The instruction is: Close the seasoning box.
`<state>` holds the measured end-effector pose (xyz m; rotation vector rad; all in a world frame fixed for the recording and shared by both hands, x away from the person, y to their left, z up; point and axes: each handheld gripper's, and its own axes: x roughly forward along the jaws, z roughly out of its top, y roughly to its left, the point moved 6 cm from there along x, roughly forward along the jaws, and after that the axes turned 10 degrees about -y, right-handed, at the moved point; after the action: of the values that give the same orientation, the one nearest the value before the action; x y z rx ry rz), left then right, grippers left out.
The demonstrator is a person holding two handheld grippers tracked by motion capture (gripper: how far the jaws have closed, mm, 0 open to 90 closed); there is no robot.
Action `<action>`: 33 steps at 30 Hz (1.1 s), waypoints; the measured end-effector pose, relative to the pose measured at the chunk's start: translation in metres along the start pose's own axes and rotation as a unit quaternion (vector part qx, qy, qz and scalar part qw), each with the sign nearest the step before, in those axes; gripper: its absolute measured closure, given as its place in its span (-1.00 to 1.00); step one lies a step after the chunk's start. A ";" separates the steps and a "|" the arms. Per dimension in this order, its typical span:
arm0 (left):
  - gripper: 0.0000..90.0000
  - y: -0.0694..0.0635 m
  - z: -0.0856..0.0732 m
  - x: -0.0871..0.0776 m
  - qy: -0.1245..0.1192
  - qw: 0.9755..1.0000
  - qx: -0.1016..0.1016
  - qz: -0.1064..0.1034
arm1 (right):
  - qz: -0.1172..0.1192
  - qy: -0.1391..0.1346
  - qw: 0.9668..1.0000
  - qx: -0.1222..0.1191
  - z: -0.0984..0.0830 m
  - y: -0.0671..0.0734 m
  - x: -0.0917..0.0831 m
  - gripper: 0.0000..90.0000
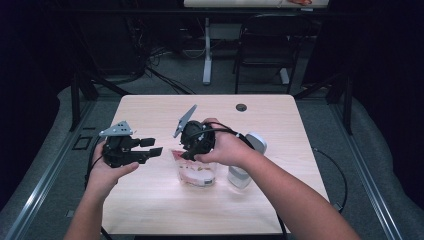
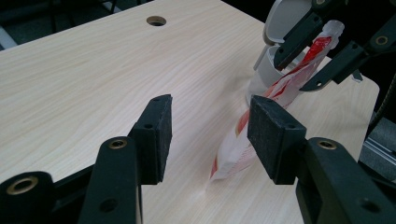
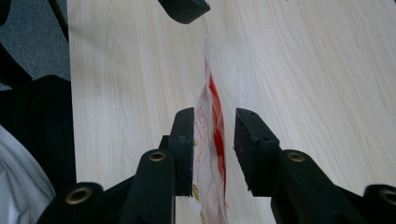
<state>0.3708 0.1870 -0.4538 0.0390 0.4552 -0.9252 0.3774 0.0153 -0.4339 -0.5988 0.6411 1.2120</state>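
We held the right claw (image 1: 186,156) over the top edge of the one snack bag (image 1: 196,172), which stood upright mid-bench (image 1: 150,200), so the seal could be gripped. Its jaws straddled that edge, not yet clamped: one pad touched the film, the other stood off. The left claw (image 1: 156,147) waited apart and empty beside the bag, likely to take the opposite side. One white container (image 1: 245,160) stood just behind.

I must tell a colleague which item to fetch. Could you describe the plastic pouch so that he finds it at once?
Look at the light wooden table, toward its middle. There the pouch stands upright, its top edge between the jaws of the right gripper. Unlike the plain white container beside it, it is a thin clear bag with red print.
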 end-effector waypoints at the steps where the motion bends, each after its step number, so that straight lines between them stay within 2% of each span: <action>1: 0.11 0.001 -0.001 0.000 -0.001 1.000 -0.001 0.001 | 0.001 0.006 1.000 -0.001 0.000 0.000 0.001 0.55; 9: 0.11 0.002 -0.001 0.000 -0.002 1.000 -0.003 0.000 | 0.007 0.027 1.000 0.009 -0.003 -0.003 0.011 0.64; 12: 0.11 0.002 -0.002 0.001 -0.002 1.000 -0.003 0.002 | 0.010 0.027 0.999 0.014 -0.004 -0.004 0.014 0.67; 20: 0.11 0.003 -0.003 0.000 -0.001 1.000 -0.005 0.002 | 0.017 0.034 0.999 0.011 -0.006 -0.005 0.020 0.75; 28: 0.11 0.003 -0.004 0.002 0.001 1.000 -0.006 0.003 | 0.023 0.032 0.999 0.007 -0.007 -0.006 0.022 0.93; 33: 0.11 0.002 -0.004 0.002 0.002 1.000 -0.005 0.001 | 0.028 0.029 0.999 0.001 -0.007 -0.006 0.022 0.97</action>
<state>0.3724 0.1876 -0.4587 0.0320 0.4643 -0.9203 0.3871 0.0232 -0.4541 -0.6203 0.7108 1.2496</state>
